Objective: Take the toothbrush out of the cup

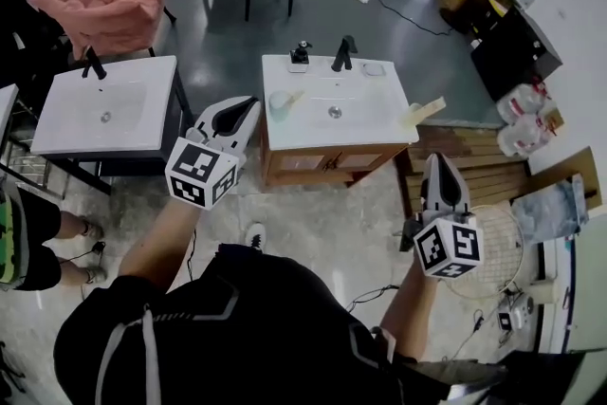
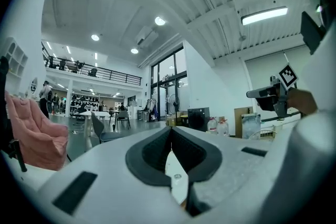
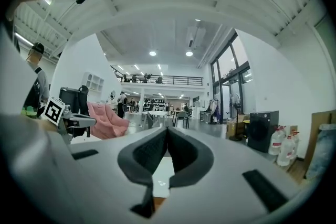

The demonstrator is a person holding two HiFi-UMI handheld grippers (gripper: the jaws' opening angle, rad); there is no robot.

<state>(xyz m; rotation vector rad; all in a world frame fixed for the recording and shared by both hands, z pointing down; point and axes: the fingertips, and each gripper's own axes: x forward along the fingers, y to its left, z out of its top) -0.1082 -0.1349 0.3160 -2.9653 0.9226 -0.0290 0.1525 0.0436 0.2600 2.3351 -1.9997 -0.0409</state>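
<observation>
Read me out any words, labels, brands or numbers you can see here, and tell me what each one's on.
No readable text anywhere.
Cubes on the left gripper and right gripper: black-and-white square marker patterns, no words.
On the water jugs: any print is too small to read.

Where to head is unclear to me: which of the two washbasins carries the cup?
The right washbasin, on the wooden cabinet, carries the cup near its left edge; the left washbasin, dark-framed, has none.
</observation>
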